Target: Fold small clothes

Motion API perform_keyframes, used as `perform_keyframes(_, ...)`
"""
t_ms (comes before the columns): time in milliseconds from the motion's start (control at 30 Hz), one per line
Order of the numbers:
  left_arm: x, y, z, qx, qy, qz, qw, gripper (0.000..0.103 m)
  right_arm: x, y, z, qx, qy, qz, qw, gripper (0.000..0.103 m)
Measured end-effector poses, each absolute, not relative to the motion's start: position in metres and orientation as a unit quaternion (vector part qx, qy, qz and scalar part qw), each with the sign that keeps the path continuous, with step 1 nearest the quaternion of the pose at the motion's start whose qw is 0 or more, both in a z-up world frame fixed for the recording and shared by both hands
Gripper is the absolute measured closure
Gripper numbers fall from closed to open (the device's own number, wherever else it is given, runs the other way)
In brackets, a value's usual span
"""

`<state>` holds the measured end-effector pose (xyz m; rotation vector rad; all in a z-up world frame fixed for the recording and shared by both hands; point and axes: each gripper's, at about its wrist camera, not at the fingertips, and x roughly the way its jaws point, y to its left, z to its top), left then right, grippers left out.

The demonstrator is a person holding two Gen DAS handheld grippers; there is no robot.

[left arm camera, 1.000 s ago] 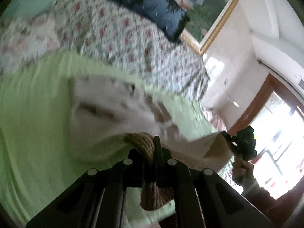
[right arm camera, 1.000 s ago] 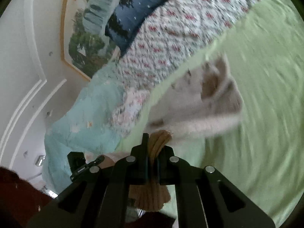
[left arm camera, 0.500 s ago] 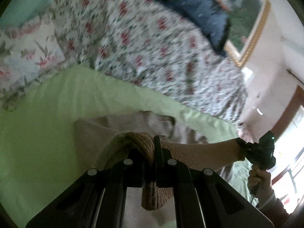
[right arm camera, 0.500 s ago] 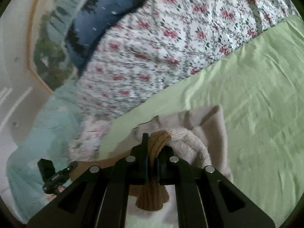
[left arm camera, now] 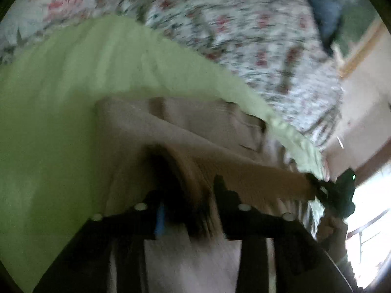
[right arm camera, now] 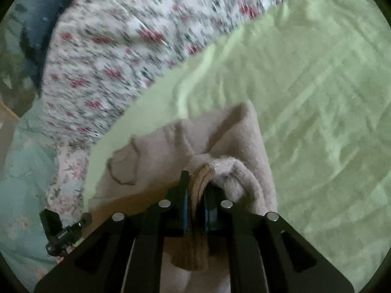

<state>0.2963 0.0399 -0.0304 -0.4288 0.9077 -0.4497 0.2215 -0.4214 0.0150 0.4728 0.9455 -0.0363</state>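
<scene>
A small beige knit garment point(left arm camera: 195, 131) with a brown ribbed hem lies partly on the green sheet point(left arm camera: 48, 122). In the blurred left wrist view my left gripper point(left arm camera: 193, 190) has its jaws apart, with the ribbed hem lying between them. In the right wrist view my right gripper point(right arm camera: 196, 190) is shut on the ribbed hem point(right arm camera: 195, 244) at the garment's point(right arm camera: 232, 141) other end. The hem edge is stretched between the two grippers. The right gripper point(left arm camera: 339, 193) shows at the right of the left wrist view, and the left gripper point(right arm camera: 61, 232) at the lower left of the right wrist view.
A floral quilt point(right arm camera: 110, 48) covers the bed beyond the green sheet point(right arm camera: 317, 97). A dark blue cushion point(right arm camera: 36, 24) lies at the head of the bed. A pale blue blanket point(right arm camera: 22, 183) lies at the left. A bright window point(left arm camera: 371, 232) is at the right.
Both grippers have come down toward the bed and the garment now lies lower on the green sheet. My left gripper's jaws have opened around the hem.
</scene>
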Motion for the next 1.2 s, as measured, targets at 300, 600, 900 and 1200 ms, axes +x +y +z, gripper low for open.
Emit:
perform_keyframes(300, 0.252, -0.034, -0.038, -0.139, 0.462, -0.304, 0.822, 0.049, 0.172, -0.31, 0.011, 0.063, 0.517, 0.154, 0.839, 0.085)
perform_keyframes(600, 0.349, 0.009, -0.025, -0.123, 0.462, -0.168, 0.862, 0.053, 0.248, -0.35, -0.001, -0.035, 0.526, -0.004, 0.85, 0.085)
perform_keyframes(900, 0.28, 0.059, -0.003, -0.206, 0.421, -0.134, 0.873, 0.043, 0.21, -0.392, 0.053, 0.092, 0.439, -0.05, 0.892, 0.079)
perform_keyframes(1200, 0.145, 0.05, -0.017, -0.258, 0.44, -0.177, 0.842, 0.04, 0.122, -0.347, 0.026, 0.134, 0.465, 0.002, 0.875, 0.078)
